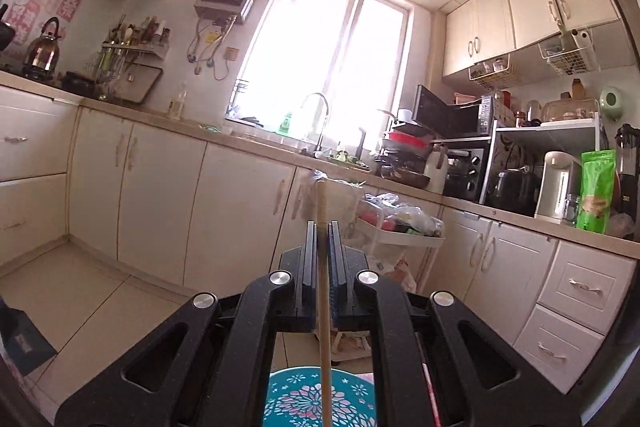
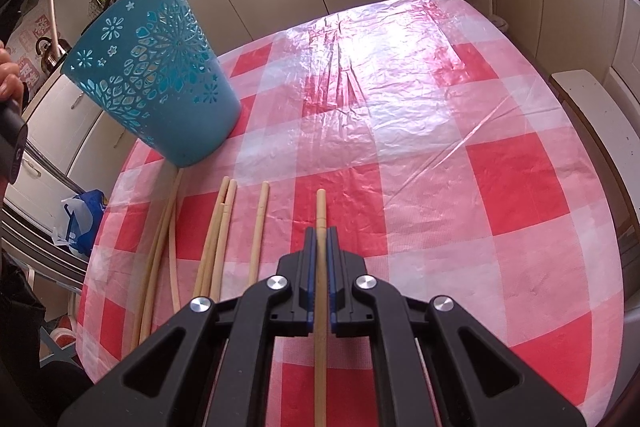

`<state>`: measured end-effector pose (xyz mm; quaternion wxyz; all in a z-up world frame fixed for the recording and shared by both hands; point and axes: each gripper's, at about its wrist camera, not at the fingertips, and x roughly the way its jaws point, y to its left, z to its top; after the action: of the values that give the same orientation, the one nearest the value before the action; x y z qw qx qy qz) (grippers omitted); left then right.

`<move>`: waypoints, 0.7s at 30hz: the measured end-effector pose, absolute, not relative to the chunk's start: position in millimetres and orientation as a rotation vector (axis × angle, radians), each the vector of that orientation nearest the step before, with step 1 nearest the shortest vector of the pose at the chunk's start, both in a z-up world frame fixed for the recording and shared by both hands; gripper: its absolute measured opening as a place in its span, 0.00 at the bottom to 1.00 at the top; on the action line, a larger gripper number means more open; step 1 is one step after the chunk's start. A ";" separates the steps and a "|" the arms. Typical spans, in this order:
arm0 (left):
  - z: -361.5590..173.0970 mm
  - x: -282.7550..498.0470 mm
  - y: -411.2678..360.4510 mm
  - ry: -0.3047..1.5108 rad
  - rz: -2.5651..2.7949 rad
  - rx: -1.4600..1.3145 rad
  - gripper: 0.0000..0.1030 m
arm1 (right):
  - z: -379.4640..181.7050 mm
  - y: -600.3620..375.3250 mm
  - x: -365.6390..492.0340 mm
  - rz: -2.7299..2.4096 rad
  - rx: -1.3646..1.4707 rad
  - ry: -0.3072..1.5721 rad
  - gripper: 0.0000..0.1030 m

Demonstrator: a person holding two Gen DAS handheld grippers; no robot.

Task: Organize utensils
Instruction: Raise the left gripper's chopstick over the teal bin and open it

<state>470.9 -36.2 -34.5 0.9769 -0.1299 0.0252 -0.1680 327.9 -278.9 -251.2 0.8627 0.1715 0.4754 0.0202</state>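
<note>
The round table [image 2: 460,155], under a red-and-white checked plastic cloth, lies bare from 12 to 4 o'clock out to its curved edge. At 10 o'clock stands a teal cut-out basket [image 2: 160,67]; its inside cannot be seen. Loose pale wooden chopsticks [image 2: 218,231] lie side by side at 8 o'clock, below the basket. The right gripper [image 2: 321,231] is pinching one chopstick [image 2: 320,207] lengthwise over the cloth. The left gripper [image 1: 321,227] pinches a second chopstick [image 1: 320,203], aimed level at the kitchen counter [image 1: 248,141], above the basket's rim.
</note>
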 end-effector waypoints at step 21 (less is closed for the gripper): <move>-105.9 471.0 -53.9 0.250 -0.303 -0.082 0.05 | -246.1 -284.6 325.3 0.050 0.421 0.977 0.06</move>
<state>471.0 -53.9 -105.9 0.9799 -0.0407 0.1244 -0.1503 325.3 -284.6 -246.1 0.8616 0.2006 0.4657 0.0238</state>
